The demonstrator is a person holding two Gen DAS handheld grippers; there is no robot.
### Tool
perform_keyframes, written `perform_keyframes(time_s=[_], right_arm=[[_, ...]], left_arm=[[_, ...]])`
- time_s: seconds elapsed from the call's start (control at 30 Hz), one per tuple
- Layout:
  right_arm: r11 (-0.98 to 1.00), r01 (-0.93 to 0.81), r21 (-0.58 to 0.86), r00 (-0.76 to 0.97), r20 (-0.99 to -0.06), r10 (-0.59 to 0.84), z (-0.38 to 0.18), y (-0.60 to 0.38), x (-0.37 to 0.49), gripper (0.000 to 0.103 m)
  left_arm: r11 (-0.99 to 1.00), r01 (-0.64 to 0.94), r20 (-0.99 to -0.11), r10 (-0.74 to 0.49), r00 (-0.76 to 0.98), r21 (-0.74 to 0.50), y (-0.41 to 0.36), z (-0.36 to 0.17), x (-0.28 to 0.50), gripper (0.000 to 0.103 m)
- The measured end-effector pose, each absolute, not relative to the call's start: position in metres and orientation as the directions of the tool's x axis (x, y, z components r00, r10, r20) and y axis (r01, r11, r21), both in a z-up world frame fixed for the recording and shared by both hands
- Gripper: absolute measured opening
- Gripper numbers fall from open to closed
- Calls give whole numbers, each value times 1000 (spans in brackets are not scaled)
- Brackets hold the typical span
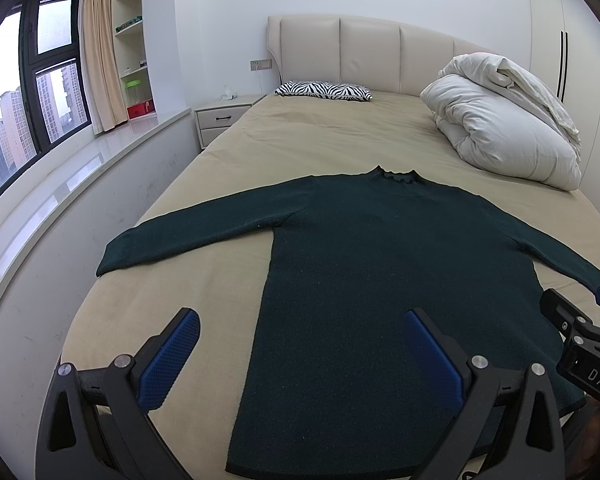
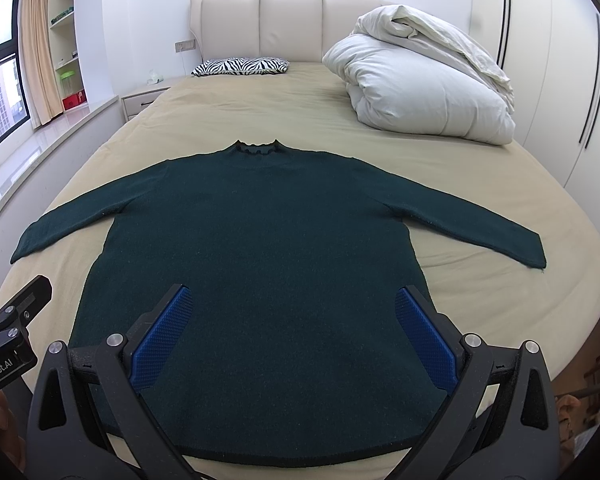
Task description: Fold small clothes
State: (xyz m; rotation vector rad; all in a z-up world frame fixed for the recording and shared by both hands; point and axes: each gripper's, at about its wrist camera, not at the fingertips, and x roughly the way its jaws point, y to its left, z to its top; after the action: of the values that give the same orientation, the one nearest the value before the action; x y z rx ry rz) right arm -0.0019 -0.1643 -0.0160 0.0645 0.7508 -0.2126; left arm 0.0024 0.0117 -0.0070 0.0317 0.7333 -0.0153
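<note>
A dark green long-sleeved sweater (image 1: 380, 264) (image 2: 260, 240) lies flat on the beige bed, collar toward the headboard and both sleeves spread out to the sides. My left gripper (image 1: 304, 320) is open above the sweater's lower left part, blue pads wide apart with nothing between them. My right gripper (image 2: 292, 296) hovers open over the lower middle of the sweater, also holding nothing. The right gripper's black body (image 1: 580, 340) shows at the right edge of the left wrist view. In the right wrist view the left gripper's body (image 2: 8, 328) appears at the left edge.
The beige bed sheet (image 2: 300, 104) stretches to a padded headboard (image 2: 292, 20). A folded white duvet (image 2: 416, 76) sits at the back right and a zebra-print pillow (image 2: 242, 65) at the head. A nightstand (image 1: 220, 118), window ledge (image 1: 60, 192) and shelves stand left; wardrobe doors (image 2: 560, 80) stand right.
</note>
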Motion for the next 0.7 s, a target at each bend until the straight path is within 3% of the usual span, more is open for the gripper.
perform_keyframes(time_s=[0.7], right_arm=[[977, 214, -19, 708, -686, -169, -20, -163, -1, 103]], left_arm=[[999, 25, -670, -3, 742, 23, 15, -8, 2, 103]])
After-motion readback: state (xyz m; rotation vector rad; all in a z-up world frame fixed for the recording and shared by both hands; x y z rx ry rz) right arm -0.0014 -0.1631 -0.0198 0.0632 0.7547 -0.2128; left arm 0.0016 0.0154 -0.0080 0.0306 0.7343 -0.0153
